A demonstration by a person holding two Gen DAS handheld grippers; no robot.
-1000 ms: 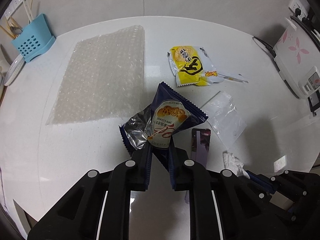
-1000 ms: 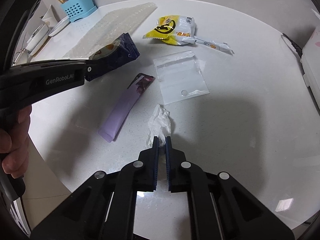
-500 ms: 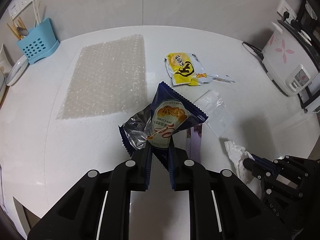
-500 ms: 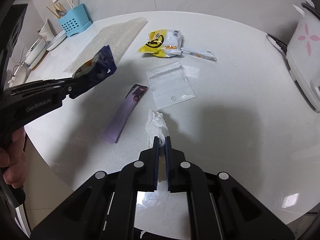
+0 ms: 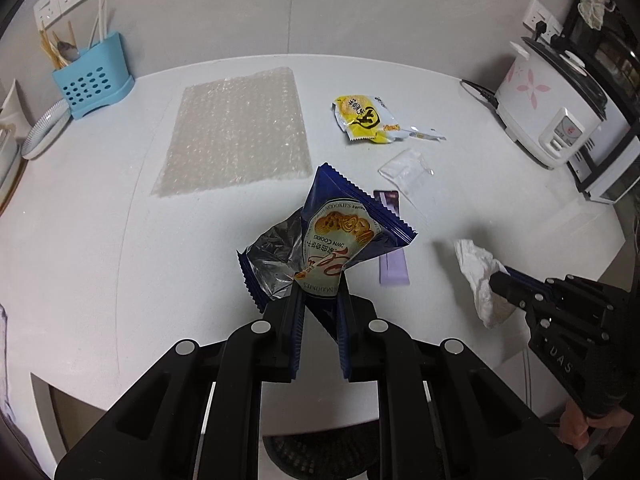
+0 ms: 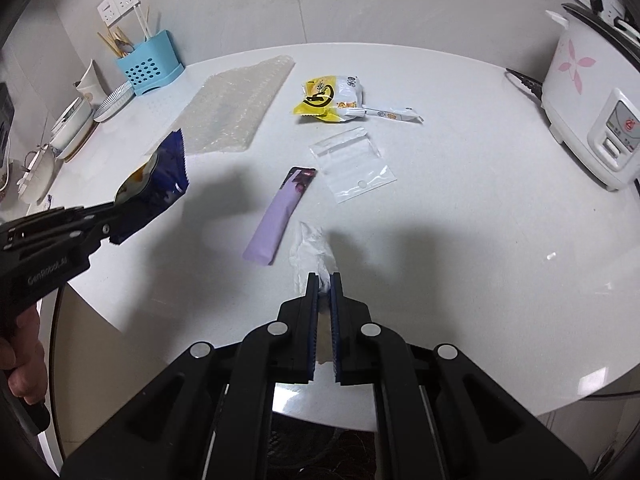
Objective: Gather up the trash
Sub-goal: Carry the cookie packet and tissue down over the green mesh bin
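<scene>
Round white tabletop point(image 5: 100, 240), near edge cut off by both grippers. Bubble wrap point(image 5: 236, 136) lies toward its far edge, yellow wrapper point(image 5: 360, 118) and clear bag point(image 6: 352, 164) mid-table, purple sachet point(image 6: 280, 212) partly hidden in the left view. Left gripper point(image 5: 319, 292) clamped on blue cookie wrapper point(image 5: 340, 236), held above the table. Right gripper point(image 6: 324, 280) pinched on crumpled tissue point(image 6: 310, 248), its lower part hidden between the jaws.

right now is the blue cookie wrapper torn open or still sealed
Torn open: the blue cookie wrapper held in the left gripper shows crumpled silver lining flaring from one side.
</scene>
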